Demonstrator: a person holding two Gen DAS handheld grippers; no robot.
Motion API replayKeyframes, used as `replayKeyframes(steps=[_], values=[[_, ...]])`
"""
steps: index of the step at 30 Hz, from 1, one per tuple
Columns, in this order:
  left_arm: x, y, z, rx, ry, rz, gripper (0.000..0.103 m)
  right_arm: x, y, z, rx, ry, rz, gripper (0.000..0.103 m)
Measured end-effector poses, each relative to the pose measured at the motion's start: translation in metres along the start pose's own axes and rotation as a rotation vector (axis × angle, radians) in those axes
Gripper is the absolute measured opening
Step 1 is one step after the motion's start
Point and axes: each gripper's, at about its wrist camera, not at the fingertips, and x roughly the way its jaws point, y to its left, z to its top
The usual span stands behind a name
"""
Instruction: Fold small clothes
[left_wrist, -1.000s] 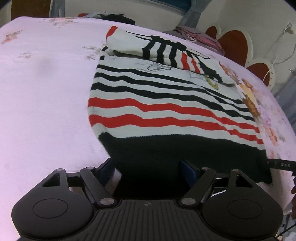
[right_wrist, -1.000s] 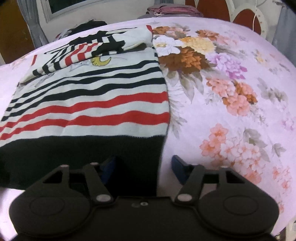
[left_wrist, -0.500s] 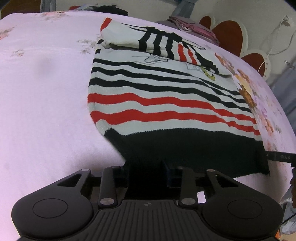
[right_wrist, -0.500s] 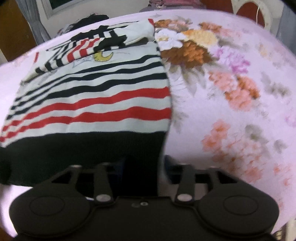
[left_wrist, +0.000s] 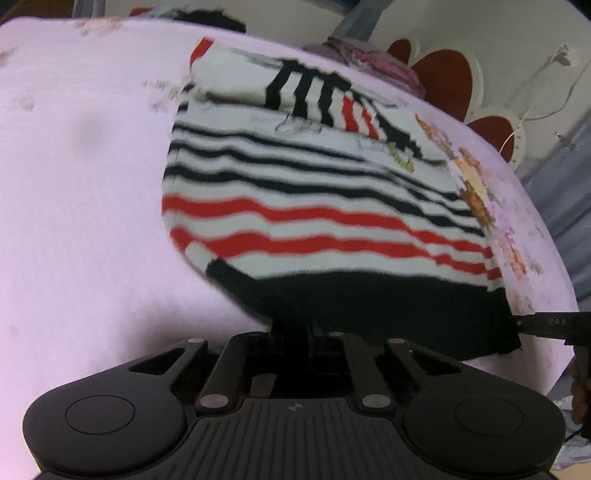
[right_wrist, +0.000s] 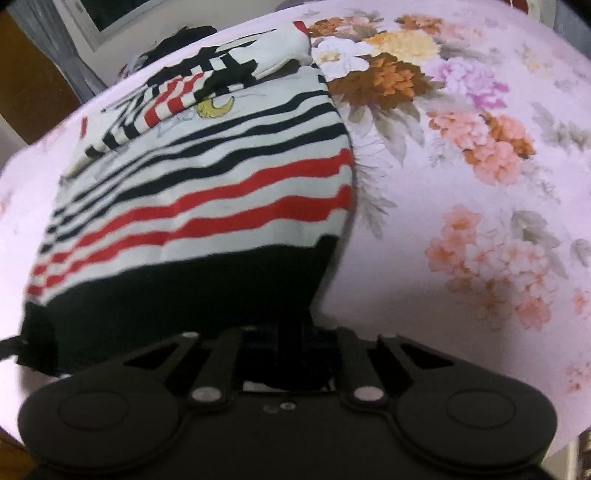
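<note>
While both grippers sit at near edge, left gripper (left_wrist: 312, 328) clamped on black hem (left_wrist: 369, 302) near its left corner, jaws just finished closing with cloth between. Right gripper (right_wrist: 291, 332) same deal, pinching hem near right corner. Guess two-corner hold is so hem lifts evenly for fold toward collar. Sweater (right_wrist: 207, 184) lies flat on floral bedsheet (right_wrist: 480, 166), sleeves (left_wrist: 295, 85) already folded across chest at far end. Hem corners look slightly raised, fabric taut between grips.

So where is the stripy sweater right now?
The stripy sweater lies on the pink bedsheet, its black hem pinched by the left gripper and right gripper.
</note>
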Motion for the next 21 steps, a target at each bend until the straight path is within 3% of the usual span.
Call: replayKeyframes(steps=[6, 12, 16, 21], values=[[-0.016, -0.006, 0.041, 0.0, -0.115, -0.043, 0.009, -0.018, 0.009, 0.034, 0.023, -0.091, 0.108, 0.009], [-0.011, -0.011, 0.101, -0.011, -0.233, -0.058, 0.009, -0.028, 0.022, 0.101, 0.028, -0.217, 0.172, 0.009], [0.003, -0.012, 0.144, -0.014, -0.287, -0.049, 0.009, -0.019, 0.028, 0.148, 0.029, -0.278, 0.177, 0.009], [0.032, -0.003, 0.197, -0.07, -0.309, -0.048, 0.009, 0.01, 0.035, 0.203, 0.029, -0.292, 0.185, 0.009]])
